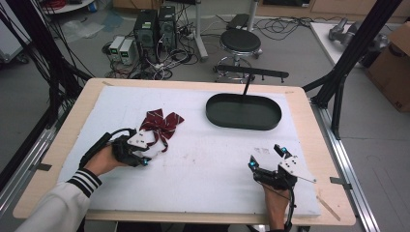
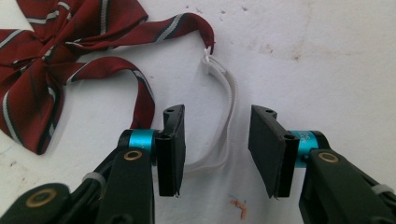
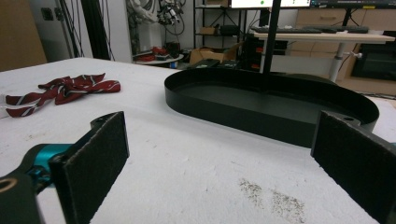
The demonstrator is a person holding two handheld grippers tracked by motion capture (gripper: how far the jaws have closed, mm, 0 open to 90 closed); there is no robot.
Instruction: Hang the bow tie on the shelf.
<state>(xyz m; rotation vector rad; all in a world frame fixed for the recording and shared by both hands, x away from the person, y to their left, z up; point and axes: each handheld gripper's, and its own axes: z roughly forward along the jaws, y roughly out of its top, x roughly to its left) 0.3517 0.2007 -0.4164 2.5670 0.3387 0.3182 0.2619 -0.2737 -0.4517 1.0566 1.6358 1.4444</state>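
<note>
Your left hand-held gripper sits right over the white elastic strap of the bow tie, and that strap is what the next move turns on. In the left gripper view the loop runs lengthwise between the two pads, away from you toward the red cloth, so its long axis lies along the jaws rather than across them. The jaws stand partly apart; the strap lies between them, close by the left pad, and neither pad presses on it yet. A plain squeeze should catch it, I judge.

Your left hand-held gripper is far the nearer one: the bow tie lies just beyond it, toward the far-left part of the worktop. Your right hand-held gripper waits well apart near the near-right corner, jaws wide and holding nothing, facing the black oval tray by the far edge.

The bow tie is dark red with thin white-and-dark stripes, limp and rumpled, its tails splayed flat on the white mat.
</note>
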